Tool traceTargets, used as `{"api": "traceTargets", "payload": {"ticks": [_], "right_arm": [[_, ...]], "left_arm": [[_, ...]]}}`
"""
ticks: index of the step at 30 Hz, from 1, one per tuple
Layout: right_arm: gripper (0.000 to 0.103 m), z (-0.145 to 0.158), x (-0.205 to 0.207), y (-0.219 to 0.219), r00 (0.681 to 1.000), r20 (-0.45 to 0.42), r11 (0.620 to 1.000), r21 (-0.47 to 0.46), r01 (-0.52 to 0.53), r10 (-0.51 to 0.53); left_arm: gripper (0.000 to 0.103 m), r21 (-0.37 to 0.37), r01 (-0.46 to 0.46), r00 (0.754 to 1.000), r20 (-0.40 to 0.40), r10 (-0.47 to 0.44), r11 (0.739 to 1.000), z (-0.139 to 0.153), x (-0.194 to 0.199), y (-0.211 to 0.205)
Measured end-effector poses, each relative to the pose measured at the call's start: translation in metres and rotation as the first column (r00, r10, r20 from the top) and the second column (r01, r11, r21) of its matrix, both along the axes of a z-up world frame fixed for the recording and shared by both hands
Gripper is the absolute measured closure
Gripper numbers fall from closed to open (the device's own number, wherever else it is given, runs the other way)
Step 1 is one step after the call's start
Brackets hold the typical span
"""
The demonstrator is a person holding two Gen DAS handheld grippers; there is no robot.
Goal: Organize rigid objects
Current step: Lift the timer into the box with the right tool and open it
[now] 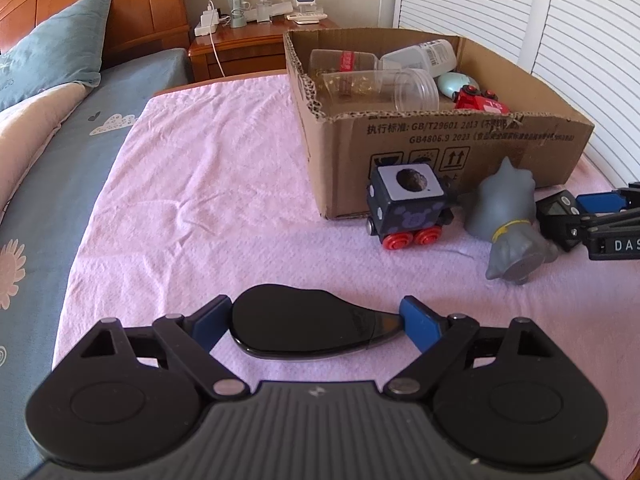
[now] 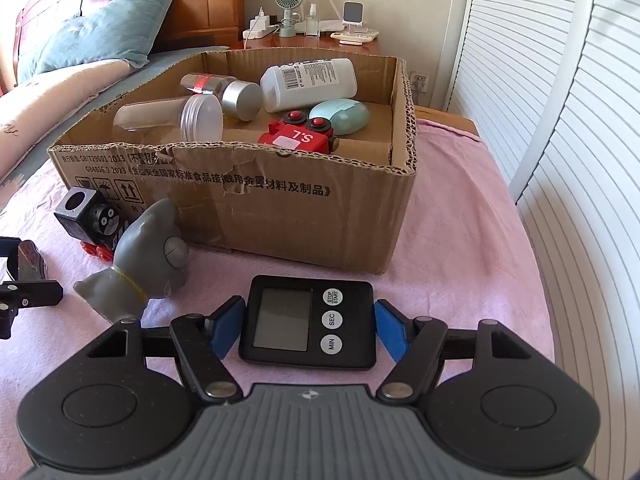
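- Lower centre of the left wrist view: left gripper (image 1: 316,322) spread wide around a glossy black teardrop-shaped object (image 1: 304,326) lying flat on the pink cloth (image 1: 192,200).
- Long axis of that object crosswise between the blue pads (image 1: 418,322), rounded end toward frame left, tapered tip toward frame right; each end at or just beside a pad, firm contact hard to confirm.
- Middle right of the same view: black toy train car (image 1: 408,210) on red wheels and a toppled grey figurine (image 1: 510,224), both just in front of the cardboard box (image 1: 440,148), well beyond the fingertips.
- Lower centre of the right wrist view: right gripper (image 2: 310,326) also wide, bracketing a black digital timer (image 2: 308,322) lying face up on the cloth.
- Small gaps visible between the timer's sides and both pads (image 2: 390,330), so nothing clamped yet.
- Upper centre of that view: box directly ahead of the timer, already holding clear jars (image 2: 172,118), a white bottle (image 2: 308,84), a red toy train (image 2: 298,138) and a pale green case (image 2: 340,116).
- Judged next: squeeze across each item, lift, carry forward over the near box wall; right gripper nearer the box.
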State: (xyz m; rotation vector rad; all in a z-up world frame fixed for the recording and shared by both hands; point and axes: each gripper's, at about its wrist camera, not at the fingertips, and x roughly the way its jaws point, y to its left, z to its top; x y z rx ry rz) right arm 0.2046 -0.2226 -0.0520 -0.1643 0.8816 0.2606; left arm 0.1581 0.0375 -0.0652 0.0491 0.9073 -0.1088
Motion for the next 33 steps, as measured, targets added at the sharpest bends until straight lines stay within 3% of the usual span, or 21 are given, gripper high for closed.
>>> {"api": "traceTargets", "payload": {"ticks": [10,16,21,28,33], "right_arm": [[0.028,0.037,-0.023,-0.011,0.999,0.039,0.999,0.036,-0.019,0.018],[0.028,0.084,-0.030,-0.010,0.987,0.146,0.997,0.035,-0.067,0.061],[0.028,0.107,-0.008,0.005,0.969,0.225,0.994,0.014,-0.107,0.101],[0.028,0.089,0.049,0.024,0.982,0.167,0.997,-0.002,-0.083,0.082],[0.028,0.073,0.055,0.030,0.988,0.125,0.996,-0.008,-0.087,0.087]], "left_arm": [[0.013,-0.011,0.053,0.999,0.004,-0.053,0.999,0.020,-0.012,0.001],[0.013,-0.014,0.083,0.996,0.015,-0.083,0.996,0.036,-0.013,0.001],[0.013,-0.017,0.089,0.995,0.042,-0.088,0.996,0.046,-0.015,0.001],[0.013,-0.018,0.085,0.995,0.052,-0.084,0.996,0.052,-0.016,0.001],[0.013,-0.016,0.090,0.994,0.061,-0.089,0.996,0.056,-0.015,0.001]]}}
